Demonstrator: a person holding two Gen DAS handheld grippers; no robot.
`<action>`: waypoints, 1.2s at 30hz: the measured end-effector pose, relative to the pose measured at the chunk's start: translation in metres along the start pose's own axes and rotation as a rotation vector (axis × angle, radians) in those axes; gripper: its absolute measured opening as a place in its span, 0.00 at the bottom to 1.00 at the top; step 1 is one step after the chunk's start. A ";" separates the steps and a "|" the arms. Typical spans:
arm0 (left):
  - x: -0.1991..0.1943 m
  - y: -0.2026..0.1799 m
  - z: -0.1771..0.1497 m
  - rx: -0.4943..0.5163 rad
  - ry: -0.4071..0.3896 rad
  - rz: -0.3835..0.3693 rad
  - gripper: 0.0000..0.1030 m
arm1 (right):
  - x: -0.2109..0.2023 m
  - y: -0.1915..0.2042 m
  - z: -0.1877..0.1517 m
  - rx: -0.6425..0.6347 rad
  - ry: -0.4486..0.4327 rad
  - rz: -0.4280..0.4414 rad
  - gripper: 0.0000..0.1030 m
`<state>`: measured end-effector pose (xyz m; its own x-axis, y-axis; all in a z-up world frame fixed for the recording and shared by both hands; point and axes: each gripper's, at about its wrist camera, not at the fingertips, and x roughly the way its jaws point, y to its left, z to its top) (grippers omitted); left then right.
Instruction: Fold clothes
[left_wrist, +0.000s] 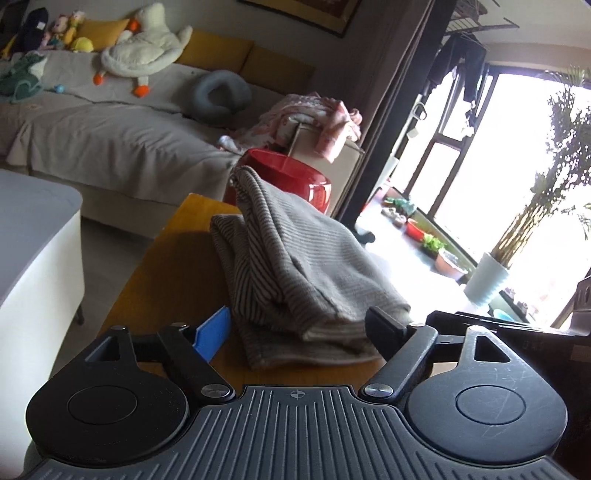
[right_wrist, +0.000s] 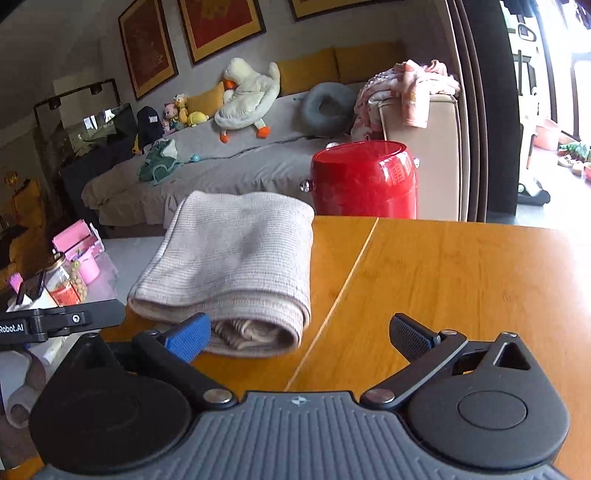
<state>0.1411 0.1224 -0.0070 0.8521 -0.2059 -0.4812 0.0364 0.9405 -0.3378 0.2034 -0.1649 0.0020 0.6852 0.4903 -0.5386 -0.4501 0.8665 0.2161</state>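
A folded grey striped garment (left_wrist: 295, 266) lies on the wooden table (left_wrist: 166, 266). My left gripper (left_wrist: 299, 328) is open, its jaws on either side of the garment's near end, with nothing pinched. In the right wrist view the same garment (right_wrist: 236, 258) is a neat folded bundle on the table (right_wrist: 461, 288). My right gripper (right_wrist: 299, 336) is open and empty, its blue left fingertip (right_wrist: 188, 336) touching the bundle's near edge. The left gripper's tip (right_wrist: 62, 319) shows at that view's left edge.
A red bin (right_wrist: 364, 181) stands beyond the table's far edge. Behind it is a grey sofa (right_wrist: 236, 166) with plush toys and pink clothes (right_wrist: 402, 92) on its arm. Jars and pink boxes (right_wrist: 74, 266) sit left of the table. A white cabinet (left_wrist: 33, 258) stands left.
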 end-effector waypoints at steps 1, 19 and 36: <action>-0.005 -0.007 -0.007 0.008 0.012 0.028 0.95 | -0.005 0.001 -0.006 -0.005 0.021 -0.010 1.00; -0.016 -0.052 -0.066 0.066 0.102 0.250 1.00 | -0.022 0.012 -0.059 -0.135 0.111 -0.183 1.00; -0.007 -0.067 -0.070 0.153 0.143 0.324 1.00 | -0.022 0.007 -0.061 -0.099 0.096 -0.219 1.00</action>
<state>0.0959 0.0420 -0.0377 0.7513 0.0833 -0.6547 -0.1361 0.9902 -0.0302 0.1497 -0.1751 -0.0344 0.7173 0.2763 -0.6396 -0.3540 0.9352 0.0071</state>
